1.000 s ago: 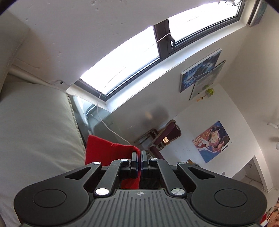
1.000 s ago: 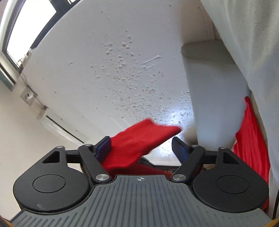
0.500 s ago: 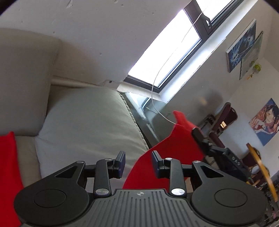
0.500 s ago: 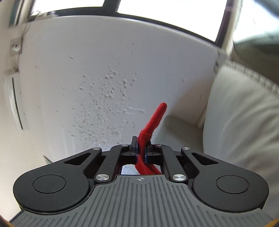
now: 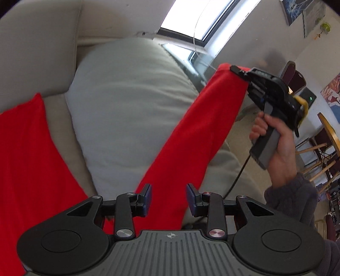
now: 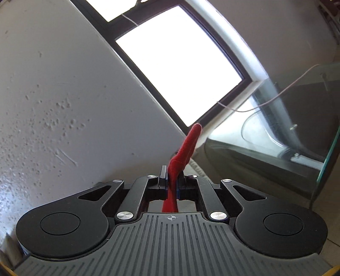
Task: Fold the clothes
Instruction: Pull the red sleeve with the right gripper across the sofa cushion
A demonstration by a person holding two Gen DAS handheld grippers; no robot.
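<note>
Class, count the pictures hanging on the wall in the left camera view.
3: two overlapping pictures at the top right, one poster at the right edge, cut off. More may lie out of frame.

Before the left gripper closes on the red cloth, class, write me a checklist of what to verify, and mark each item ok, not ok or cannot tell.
1. Right gripper shut on the red cloth: ok, fabric is pinched between its fingers.
2. Left gripper open, ready to grasp: ok, its fingers stand apart.
3. Cloth lies between the left fingers: cannot tell; it passes in front of the gap, depth unclear.
4. Cloth hangs as a free strip from the right gripper: ok.
5. Cushion behind is free for laying the cloth down: ok.
6. Cloth free of twists: cannot tell, blurred.
</note>
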